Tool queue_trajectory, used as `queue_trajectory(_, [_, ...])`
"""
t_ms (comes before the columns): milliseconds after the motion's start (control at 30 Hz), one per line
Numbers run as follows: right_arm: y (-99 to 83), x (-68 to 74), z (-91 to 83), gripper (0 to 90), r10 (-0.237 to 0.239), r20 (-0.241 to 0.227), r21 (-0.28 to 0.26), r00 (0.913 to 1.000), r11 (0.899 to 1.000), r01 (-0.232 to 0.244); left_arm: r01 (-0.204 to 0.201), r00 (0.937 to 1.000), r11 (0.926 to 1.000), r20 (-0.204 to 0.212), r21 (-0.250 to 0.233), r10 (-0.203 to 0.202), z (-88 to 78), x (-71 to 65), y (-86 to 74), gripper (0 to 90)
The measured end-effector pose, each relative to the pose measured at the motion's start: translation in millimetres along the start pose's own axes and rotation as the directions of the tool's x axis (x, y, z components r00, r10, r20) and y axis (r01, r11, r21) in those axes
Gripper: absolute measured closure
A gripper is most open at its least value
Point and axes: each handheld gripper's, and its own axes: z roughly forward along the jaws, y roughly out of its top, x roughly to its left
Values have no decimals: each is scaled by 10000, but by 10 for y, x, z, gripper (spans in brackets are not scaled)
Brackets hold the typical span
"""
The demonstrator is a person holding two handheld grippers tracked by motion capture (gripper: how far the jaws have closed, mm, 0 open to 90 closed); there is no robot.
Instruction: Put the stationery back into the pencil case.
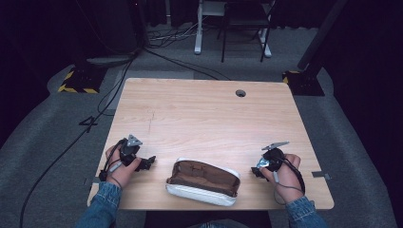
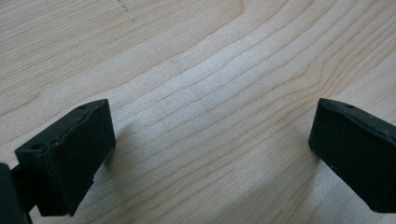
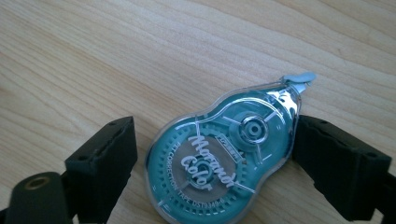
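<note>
On table, right gripper fingers astride correction tape, left gripper fingers spread, empty.

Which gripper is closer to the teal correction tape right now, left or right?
Right. The correction tape lies on the table between the right gripper's open fingers. The left gripper is across the pencil case, over bare wood.

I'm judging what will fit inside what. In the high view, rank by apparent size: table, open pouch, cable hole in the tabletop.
1. Table
2. Pouch
3. Cable hole
None look alike.
</note>
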Motion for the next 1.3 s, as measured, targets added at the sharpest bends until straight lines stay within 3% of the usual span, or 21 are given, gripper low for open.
queue_trajectory(133, [11, 16, 8, 124, 141, 3, 63, 9999, 9999, -141, 2, 10000, 10000, -9, 4, -2, 0, -4, 1, 6])
queue_trajectory(400, [15, 0, -41, 273, 37, -31, 102, 10000, 9999, -37, -2, 10000, 10000, -12, 3, 2, 0, -4, 1, 6])
queue_trajectory(467, [19, 2, -74, 390, -82, -133, 159, 9999, 9998, 84, -7, 10000, 10000, -11, -2, 7, 1, -4, 1, 6])
queue_trajectory(933, [15, -12, -85, 397, -168, -292, 230, 9994, 9996, 175, -13, 10000, 10000, 15, 10, 13, 0, -3, 2, 6])
queue_trajectory(1300, [44, -40, -279, 398, -77, -283, -519, 9996, 9986, 62, -16, 10000, 10000, 16, 10, 16, 0, -3, 2, 6])
